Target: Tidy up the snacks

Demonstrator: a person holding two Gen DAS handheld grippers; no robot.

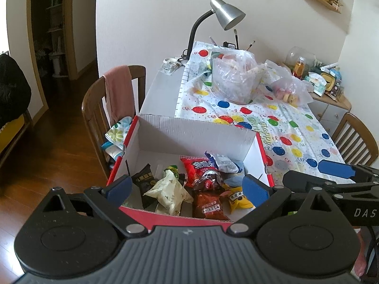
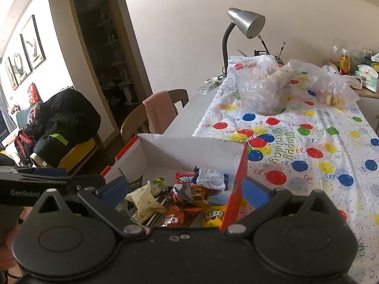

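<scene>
Red-and-white box point(image 1: 196, 137) sits at the table's near left corner, top open, snack packets point(image 1: 206, 184) piled on its floor toward the near wall; far half of the floor bare. Left gripper point(image 1: 187, 187) hovers over the near rim, fingers spread wide, holding nothing. Right gripper point(image 2: 187, 189) also spread, straddling the box's right wall point(image 2: 236, 184), 1 finger inside, 1 outside. Balloon tablecloth point(image 2: 319, 165) right of box is open; 2 plastic bags point(image 2: 260, 87) and lamp point(image 2: 246, 23) well behind. Chair point(image 1: 111, 108) just left of box.
</scene>
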